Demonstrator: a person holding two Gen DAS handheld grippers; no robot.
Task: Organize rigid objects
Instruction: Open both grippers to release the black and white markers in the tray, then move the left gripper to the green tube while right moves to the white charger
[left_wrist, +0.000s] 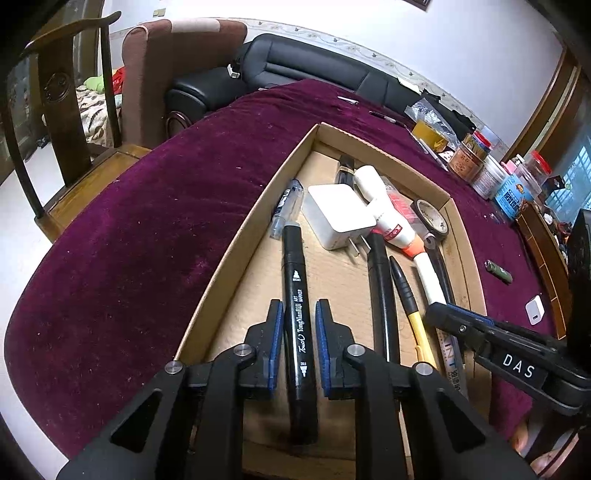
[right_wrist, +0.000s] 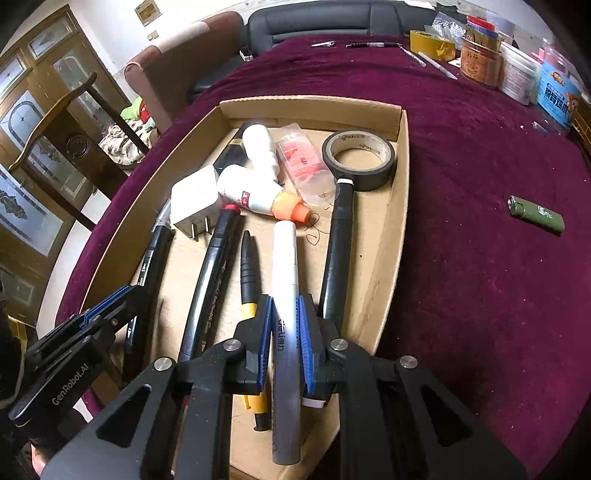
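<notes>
My left tongs (left_wrist: 299, 317) straddle the black marker (left_wrist: 297, 295), pads just off it; right tongs (right_wrist: 284, 314) clamp the white marker (right_wrist: 286, 280) over the cardboard tray (right_wrist: 402, 192).

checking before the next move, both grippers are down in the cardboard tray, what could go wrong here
1. The left gripper stands slightly apart around the black art marker; lifting now may leave it behind.
2. The right gripper clamps the white-and-grey marker, crowded by the yellow-banded black pen; moving it could nudge that pen.
</notes>
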